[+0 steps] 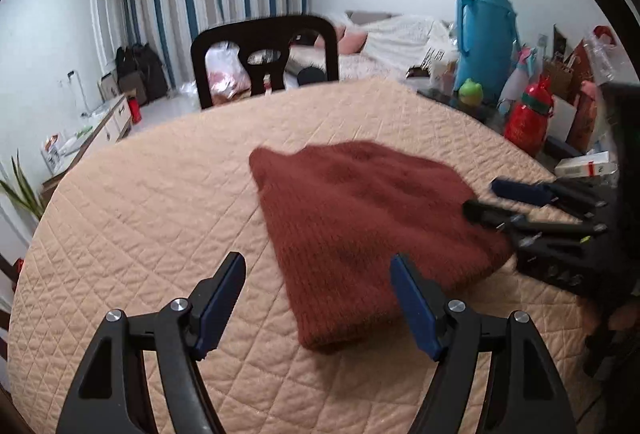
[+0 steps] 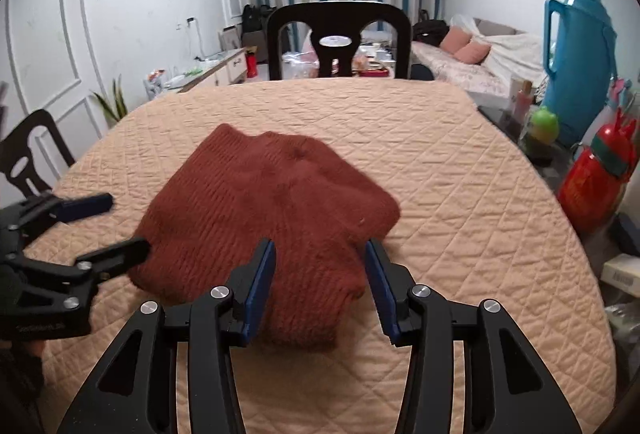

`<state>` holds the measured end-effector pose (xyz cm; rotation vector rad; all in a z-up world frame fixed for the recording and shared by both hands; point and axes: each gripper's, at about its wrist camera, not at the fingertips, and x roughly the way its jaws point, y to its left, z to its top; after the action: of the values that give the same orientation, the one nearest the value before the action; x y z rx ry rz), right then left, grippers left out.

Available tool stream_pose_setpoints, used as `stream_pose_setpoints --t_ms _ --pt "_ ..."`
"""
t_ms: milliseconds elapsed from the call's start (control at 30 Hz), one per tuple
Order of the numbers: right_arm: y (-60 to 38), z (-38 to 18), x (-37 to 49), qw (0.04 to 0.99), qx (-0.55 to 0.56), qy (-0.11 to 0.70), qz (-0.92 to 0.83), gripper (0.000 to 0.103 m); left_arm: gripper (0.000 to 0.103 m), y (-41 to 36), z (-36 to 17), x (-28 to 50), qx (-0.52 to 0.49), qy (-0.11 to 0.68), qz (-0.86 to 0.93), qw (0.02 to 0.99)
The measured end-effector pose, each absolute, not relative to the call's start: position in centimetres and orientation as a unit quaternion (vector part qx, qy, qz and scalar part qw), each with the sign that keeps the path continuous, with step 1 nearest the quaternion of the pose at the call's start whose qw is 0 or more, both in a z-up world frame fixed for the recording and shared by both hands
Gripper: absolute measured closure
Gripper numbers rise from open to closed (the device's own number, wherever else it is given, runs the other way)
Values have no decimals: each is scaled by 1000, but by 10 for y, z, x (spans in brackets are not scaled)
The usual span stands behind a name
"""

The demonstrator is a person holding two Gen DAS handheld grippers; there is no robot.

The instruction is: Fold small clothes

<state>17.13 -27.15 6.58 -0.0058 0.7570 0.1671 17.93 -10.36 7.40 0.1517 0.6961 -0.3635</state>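
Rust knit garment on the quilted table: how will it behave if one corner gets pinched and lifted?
The rust knit garment is probably floppy: it lies slumped in soft folds, so layers would likely sag open. Its fuzzy ribbed surface suggests good grip, little slip. On the quilted table cover, pushing would probably bunch it rather than slide it.

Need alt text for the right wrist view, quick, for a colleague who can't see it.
A folded rust-brown knit garment lies on a quilted peach tablecloth, its near edge between the open right gripper fingers, which do not press it. The left gripper stands open at the garment's left edge.
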Motion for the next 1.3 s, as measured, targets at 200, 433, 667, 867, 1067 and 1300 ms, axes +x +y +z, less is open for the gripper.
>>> stream_pose_setpoints --t_ms 200,433,667,867,1067,1300 --pt "-266 46 181 915 -7 395 80 55 25 -116 70 180 95 331 -188 920" --pt "-270 43 178 916 5 392 82 52 25 -119 55 185 98 353 -180 913" --pt "-271 41 177 916 16 392 87 51 25 -115 44 190 88 374 -178 906" --pt "-274 41 176 913 27 396 93 51 23 -112 41 193 79 384 -179 902" --pt "-280 45 174 910 47 400 102 51 23 -110 47 190 81 370 -182 907" --pt "-285 49 174 913 62 390 104 51 20 -104 57 186 70 353 -178 916"
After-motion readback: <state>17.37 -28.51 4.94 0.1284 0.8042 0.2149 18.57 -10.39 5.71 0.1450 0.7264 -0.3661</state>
